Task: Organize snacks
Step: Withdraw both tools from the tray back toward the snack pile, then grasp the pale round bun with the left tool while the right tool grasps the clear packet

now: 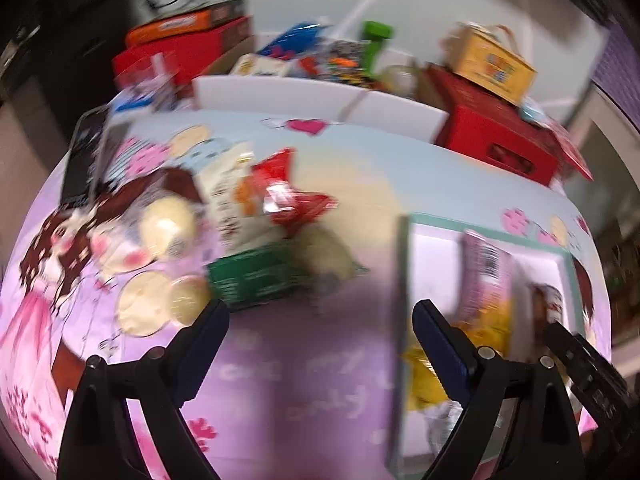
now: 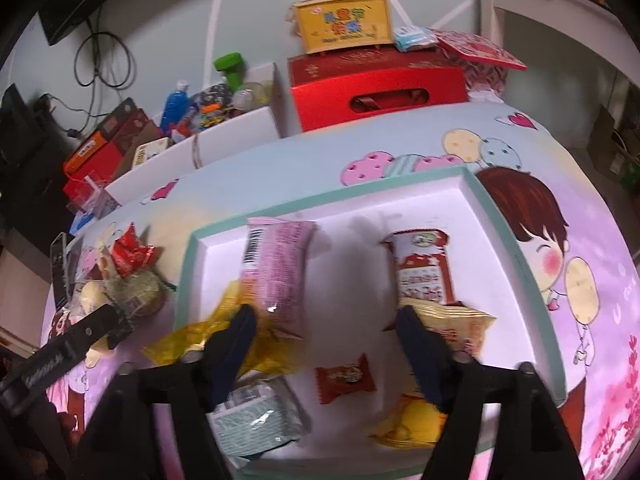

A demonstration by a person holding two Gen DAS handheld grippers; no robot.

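The right gripper hangs above the near half of the tray, jaws spread wide and holding nothing. Between and below its fingers lie a small red sweet, a grey-green packet and a yellow wrapper. Just beyond lie a pink packet and a red-and-white packet, with an orange-gold bag touching the right finger.

The left gripper is likewise released and empty, over the patterned desk left of the tray. Ahead of it sits the unsorted pile: a green packet, a white bag and a red wrapper.

Judgement: the step in hand appears to be a reach by the left gripper for the pile, the tray being already part filled. It should come down squarely over one packet, the green one being nearest, and close across its body rather than on a loose crimped end, lest the film slip. The right gripper should keep clear of the tray's free far middle, where the next item could go.

Writing: the left view is too blurred to read. In the right view a barcode shows on the pink packet; print on the yellow box at the far side and on the other packets is too small to make out.
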